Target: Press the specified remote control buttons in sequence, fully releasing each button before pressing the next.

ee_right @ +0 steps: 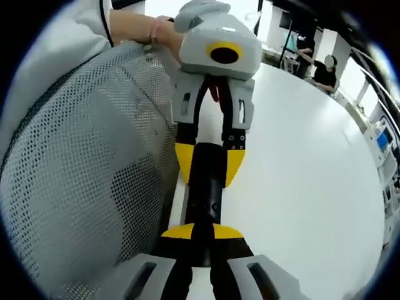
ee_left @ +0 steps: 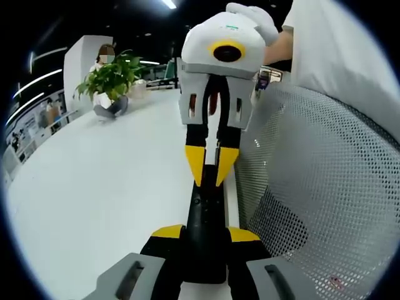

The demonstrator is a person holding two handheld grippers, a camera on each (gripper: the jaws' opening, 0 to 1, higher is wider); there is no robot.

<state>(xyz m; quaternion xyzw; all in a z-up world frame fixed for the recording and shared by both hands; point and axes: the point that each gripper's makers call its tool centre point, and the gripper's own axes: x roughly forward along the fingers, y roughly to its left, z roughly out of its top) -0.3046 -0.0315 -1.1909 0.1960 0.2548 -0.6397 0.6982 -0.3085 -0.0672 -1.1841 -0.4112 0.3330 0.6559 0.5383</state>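
The black remote control (ee_left: 203, 234) was the anchor of it all, lying lengthwise along the white worktop (ee_left: 106, 187) right at the edge, just beside a grey mesh panel (ee_left: 312, 181). In the left gripper view, the left gripper (ee_left: 205, 236) had its yellow-tipped fingers (ee_left: 167, 232) clamped on the near end of the remote, one on each side, holding it tight. At the remote's far end the right gripper (ee_left: 210, 167) came in nose-down, its fingers drawn together to a narrow slit, tips right at the remote's top face; whether they actually touched a button I couldn't tell. The right gripper view gave the mirror picture: the right gripper (ee_right: 201, 232) with its fingers nearly shut over the near end of the remote control (ee_right: 205, 181), and the left gripper (ee_right: 207, 165) beyond, its fingers flanking the remote's far end. A person's hand (ee_right: 147, 28) sat behind that left gripper. Well beyond the remote, across the worktop, a potted plant (ee_left: 111, 81) stood, and another person (ee_right: 325, 69) sat far off from the remote on the other side.
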